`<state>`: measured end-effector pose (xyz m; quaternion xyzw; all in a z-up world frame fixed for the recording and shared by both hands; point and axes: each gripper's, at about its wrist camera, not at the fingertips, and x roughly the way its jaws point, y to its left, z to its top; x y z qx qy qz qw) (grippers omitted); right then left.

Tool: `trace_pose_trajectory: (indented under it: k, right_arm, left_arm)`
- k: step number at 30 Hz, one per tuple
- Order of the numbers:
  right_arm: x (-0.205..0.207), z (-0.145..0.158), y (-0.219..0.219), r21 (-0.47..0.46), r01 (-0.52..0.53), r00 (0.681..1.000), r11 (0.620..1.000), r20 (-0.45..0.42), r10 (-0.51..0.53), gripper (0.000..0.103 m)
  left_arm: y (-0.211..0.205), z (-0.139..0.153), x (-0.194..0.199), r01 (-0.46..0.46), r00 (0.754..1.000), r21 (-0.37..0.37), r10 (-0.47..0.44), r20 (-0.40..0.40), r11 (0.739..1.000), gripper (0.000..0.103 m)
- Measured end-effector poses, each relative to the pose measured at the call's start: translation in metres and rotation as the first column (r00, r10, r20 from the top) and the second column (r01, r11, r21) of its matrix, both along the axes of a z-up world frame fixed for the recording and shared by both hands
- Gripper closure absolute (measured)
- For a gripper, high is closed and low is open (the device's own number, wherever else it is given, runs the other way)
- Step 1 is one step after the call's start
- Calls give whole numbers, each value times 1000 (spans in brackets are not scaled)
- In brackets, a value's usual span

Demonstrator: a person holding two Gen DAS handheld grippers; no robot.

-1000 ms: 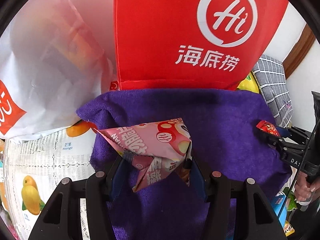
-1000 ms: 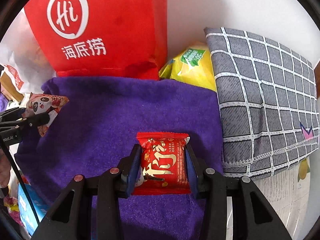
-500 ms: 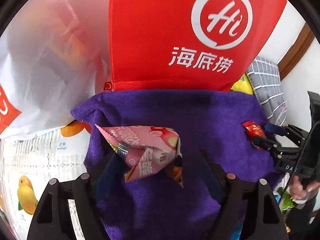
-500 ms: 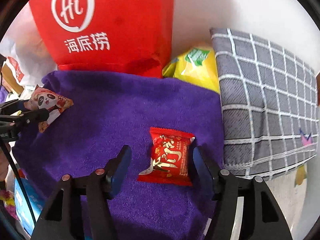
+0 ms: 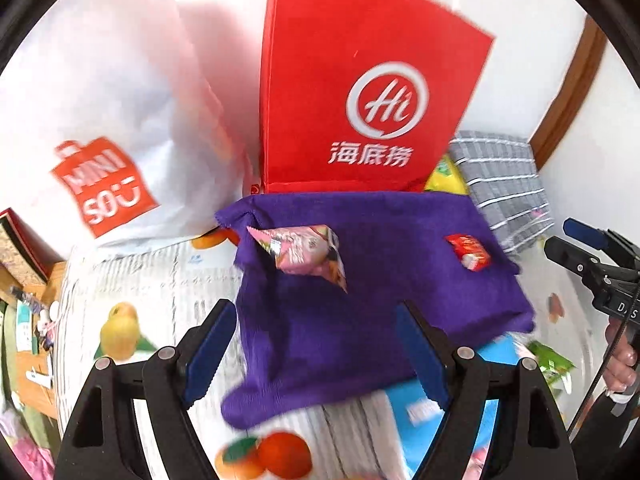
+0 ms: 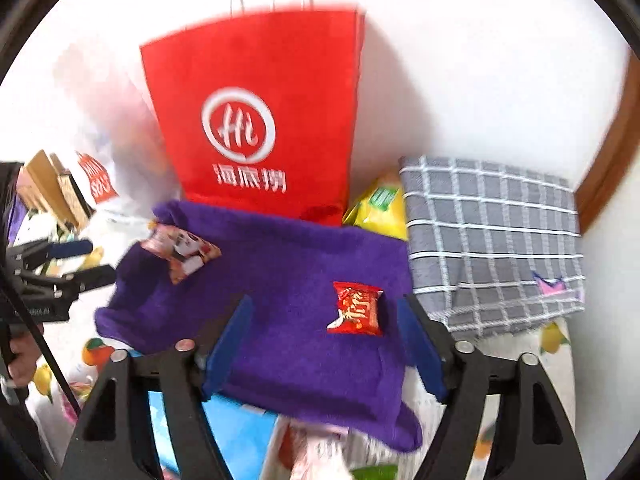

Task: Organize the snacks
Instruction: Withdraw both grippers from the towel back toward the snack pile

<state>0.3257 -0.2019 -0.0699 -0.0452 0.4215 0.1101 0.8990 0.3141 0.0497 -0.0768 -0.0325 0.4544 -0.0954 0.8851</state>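
Note:
A purple towel lies on the table in front of a red paper bag. A pink panda snack packet rests on the towel's left part, free of my left gripper, which hangs open above and nearer than it. A red snack packet lies on the towel's right part. My right gripper is above it with its jaws opening, and the pads do not touch the packet.
A white Miniso bag stands left of the red bag. A grey checked cloth and a yellow packet sit to the right. A blue packet and other snacks lie by the towel's near edge on the fruit-print tablecloth.
Both grippers let go of their packets, which now lie on the towel. Both grippers opened wide and pulled up and back, so more of the table shows.

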Motion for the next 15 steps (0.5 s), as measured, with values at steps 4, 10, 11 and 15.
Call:
trace_pose_trajectory:
  k: [4,10,11,15]
  right_arm:
    - [-44,17,-14,-1,24,999,1000,40,-24,24]
    - [-107,18,-34,38,23,997,999,68,-26,24]
    - [-113,17,-36,32,36,997,999,73,-38,24]
    - [-138,6,-48,-5,56,996,998,74,-55,24]
  left_arm:
    - [2,12,-40,-38,999,-28,39,27,999,24]
    - [-6,25,-95,-33,997,-17,34,69,999,24]
    - [-6,27,-103,-38,997,-12,39,73,999,24]
    - [-1,29,-128,-48,995,-36,51,90,998,24]
